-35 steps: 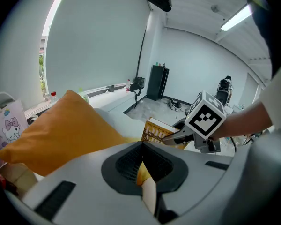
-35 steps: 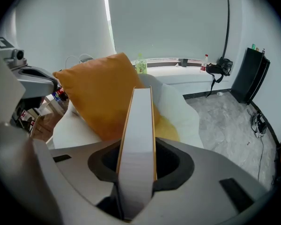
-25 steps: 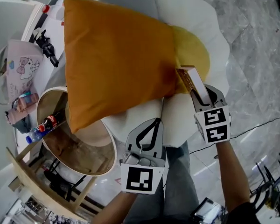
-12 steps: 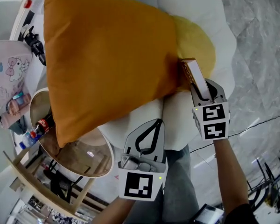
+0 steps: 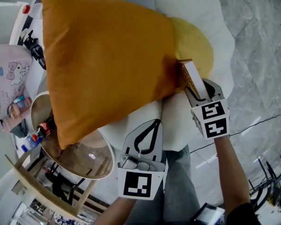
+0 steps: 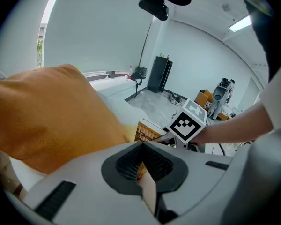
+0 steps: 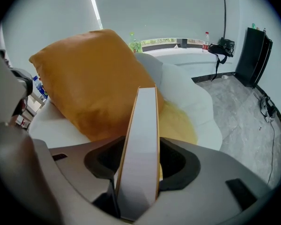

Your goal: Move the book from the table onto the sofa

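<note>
Tub (image 5: 70,156) on the floor by the sofa's (image 5: 178,121) front-left corner: a red-label bottle (image 5: 46,125) leans at its left rim, the rest of the inside is bare brown wall. Pink bag (image 5: 10,71) lies on the desk (image 5: 7,32) at the far left; contents can't be told.

Book (image 5: 193,76): thin, stood on its long edge. White along the edge that faces up, w/ an orange-brown line down each side. L gripper view shows a cover w/ orange-brown pattern.

It stands near the sofa's front-right edge. The far end is right by the lower corner of the orange cushion (image 5: 107,60), over the yellow pad (image 5: 194,43). The near end runs down btw the jaws of the R gripper (image 5: 200,89). Those jaws have just been opening and now stand apart, book upright in the middle, dark gap on the left side, pads not pressing. Whether the book's lower edge rests on the seat: can't tell.

L gripper (image 5: 155,123) hangs over the sofa's front edge, well left of the book, jaws together at the tips.
</note>
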Demonstrator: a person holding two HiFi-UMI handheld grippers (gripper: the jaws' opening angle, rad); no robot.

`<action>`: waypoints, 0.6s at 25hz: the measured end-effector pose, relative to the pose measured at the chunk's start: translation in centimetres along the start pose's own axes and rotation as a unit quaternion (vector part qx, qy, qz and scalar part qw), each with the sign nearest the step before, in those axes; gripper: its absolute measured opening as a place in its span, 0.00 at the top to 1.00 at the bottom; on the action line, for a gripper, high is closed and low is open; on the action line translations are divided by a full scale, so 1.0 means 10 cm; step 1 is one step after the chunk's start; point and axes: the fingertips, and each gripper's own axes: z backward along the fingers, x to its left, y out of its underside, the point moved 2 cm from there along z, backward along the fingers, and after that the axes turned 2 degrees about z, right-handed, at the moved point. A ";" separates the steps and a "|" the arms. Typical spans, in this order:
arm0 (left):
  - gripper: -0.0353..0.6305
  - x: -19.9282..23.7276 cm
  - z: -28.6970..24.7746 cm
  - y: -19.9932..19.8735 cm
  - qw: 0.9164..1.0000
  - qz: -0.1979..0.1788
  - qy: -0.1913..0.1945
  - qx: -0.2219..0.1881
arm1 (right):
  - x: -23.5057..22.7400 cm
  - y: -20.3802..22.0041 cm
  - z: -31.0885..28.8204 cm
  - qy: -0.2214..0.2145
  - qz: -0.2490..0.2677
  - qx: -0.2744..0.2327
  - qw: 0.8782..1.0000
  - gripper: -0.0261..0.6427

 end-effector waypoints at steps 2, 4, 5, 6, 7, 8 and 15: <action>0.94 0.00 0.00 -0.01 1.000 -0.001 0.000 -0.001 | -0.01 -0.02 0.02 0.000 0.001 -0.002 1.000 0.63; 0.94 0.00 0.01 -0.02 1.000 -0.004 0.001 0.000 | -0.01 -0.03 0.04 -0.001 0.001 -0.003 1.000 0.63; 0.94 0.00 0.01 -0.03 1.000 -0.004 0.001 0.000 | -0.01 -0.04 0.05 -0.001 0.002 -0.003 1.000 0.63; 0.94 0.00 0.01 -0.03 1.000 -0.004 0.000 0.001 | -0.01 -0.04 0.06 -0.002 0.003 -0.003 1.000 0.63; 0.94 0.00 0.01 -0.04 1.000 -0.004 0.000 0.001 | -0.02 -0.05 0.07 -0.002 0.004 -0.004 1.000 0.63; 0.94 -0.01 0.00 -0.05 1.000 -0.005 0.000 0.002 | -0.03 -0.05 0.08 -0.003 0.004 -0.004 1.000 0.63; 0.94 -0.10 0.04 -0.19 1.000 -0.012 0.000 -0.002 | -0.02 -0.12 0.34 -0.014 0.004 -0.014 1.000 0.63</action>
